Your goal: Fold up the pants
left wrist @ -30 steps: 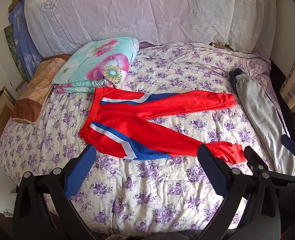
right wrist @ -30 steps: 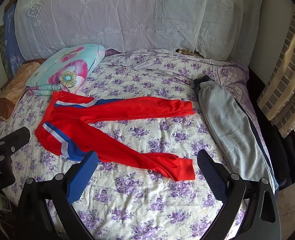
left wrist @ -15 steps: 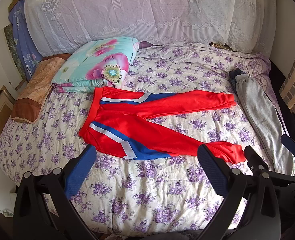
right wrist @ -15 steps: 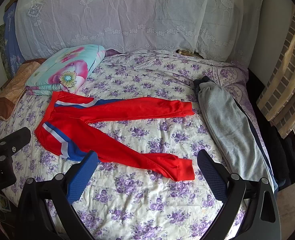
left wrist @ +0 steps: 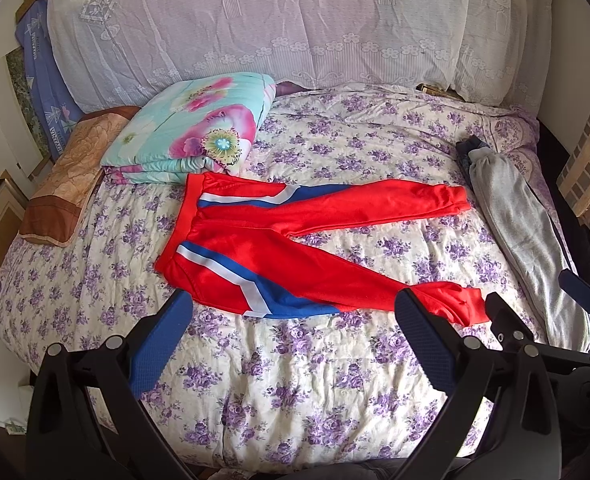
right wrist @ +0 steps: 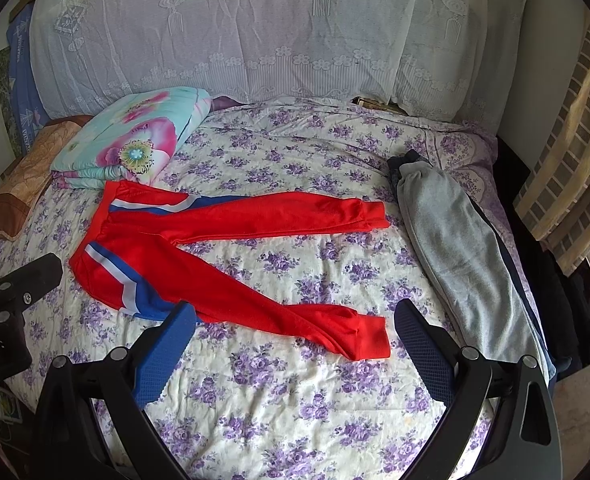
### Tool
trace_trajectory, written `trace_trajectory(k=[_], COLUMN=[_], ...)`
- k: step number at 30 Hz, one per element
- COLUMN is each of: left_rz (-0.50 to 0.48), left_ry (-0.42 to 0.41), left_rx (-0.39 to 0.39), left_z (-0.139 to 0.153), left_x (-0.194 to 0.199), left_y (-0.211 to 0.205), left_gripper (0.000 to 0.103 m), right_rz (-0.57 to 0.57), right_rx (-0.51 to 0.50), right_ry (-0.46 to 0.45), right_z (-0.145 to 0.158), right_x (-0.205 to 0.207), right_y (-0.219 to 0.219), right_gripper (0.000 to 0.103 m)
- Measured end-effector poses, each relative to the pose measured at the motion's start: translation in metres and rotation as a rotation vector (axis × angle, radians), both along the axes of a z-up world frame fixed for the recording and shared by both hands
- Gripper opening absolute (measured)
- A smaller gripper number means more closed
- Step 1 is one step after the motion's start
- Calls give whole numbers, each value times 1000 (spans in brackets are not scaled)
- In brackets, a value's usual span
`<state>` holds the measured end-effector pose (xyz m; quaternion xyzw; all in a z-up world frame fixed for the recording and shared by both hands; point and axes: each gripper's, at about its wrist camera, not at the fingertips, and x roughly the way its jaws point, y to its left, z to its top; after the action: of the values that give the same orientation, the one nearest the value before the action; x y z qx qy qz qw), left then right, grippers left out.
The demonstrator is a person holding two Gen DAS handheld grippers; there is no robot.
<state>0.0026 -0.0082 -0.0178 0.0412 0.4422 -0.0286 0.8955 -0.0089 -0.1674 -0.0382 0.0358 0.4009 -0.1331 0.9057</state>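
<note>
Red pants (left wrist: 279, 248) with blue and white side stripes lie flat on the bed, waistband to the left, legs spread apart toward the right; they also show in the right wrist view (right wrist: 215, 256). My left gripper (left wrist: 295, 344) is open and empty, held above the bed's near edge, below the pants' hip. My right gripper (right wrist: 295, 344) is open and empty, just short of the near leg's cuff (right wrist: 369, 338). The right gripper's body shows at the left wrist view's right edge (left wrist: 555, 340).
Grey pants (right wrist: 463, 256) lie lengthwise along the bed's right side. A folded floral quilt (left wrist: 191, 132) and a brown pillow (left wrist: 67, 176) sit at the back left. A lace-covered headboard (left wrist: 295, 20) stands behind. The floral bedspread (left wrist: 295, 380) covers the bed.
Both views have shifted very slightly. The pants and the gripper jaws have not visibly changed.
</note>
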Motion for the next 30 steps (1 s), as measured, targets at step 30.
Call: trace_trajectory(k=[30], left_rz=[6], left_ry=[20], left_rx=[-2], left_z=[-11], left_x=[-2], left_y=[-3], left_gripper=[98], right_rz=[6], right_rx=[14], right_ry=[34], right_z=[-13], right_x=[10], right_y=[4], right_gripper=[99])
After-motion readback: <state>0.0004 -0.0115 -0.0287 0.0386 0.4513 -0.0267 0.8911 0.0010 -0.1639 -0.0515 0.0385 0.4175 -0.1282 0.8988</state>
